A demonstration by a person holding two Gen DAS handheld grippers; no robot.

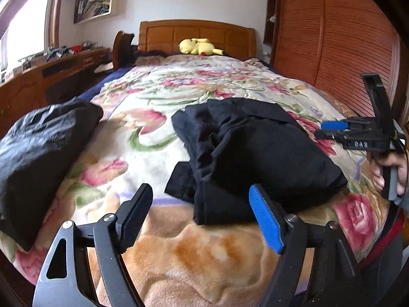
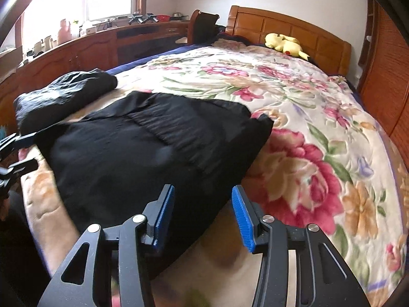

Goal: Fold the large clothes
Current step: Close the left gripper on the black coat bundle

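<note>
The black garment (image 1: 258, 153) lies folded in a thick bundle on the flowery blanket (image 1: 158, 81), right in front of both tongs. The left gripper (image 1: 202, 217) is spread wide and holds nothing — the bundle's near edge sits just past its blue finger. The right gripper (image 2: 203, 215) is also released, right over the bundle's near corner, so it looks nearer. The bundle runs long from side to side. Another dark folded pile (image 1: 43, 153) rests off to the left — well apart. Nothing blocks the way.
</note>
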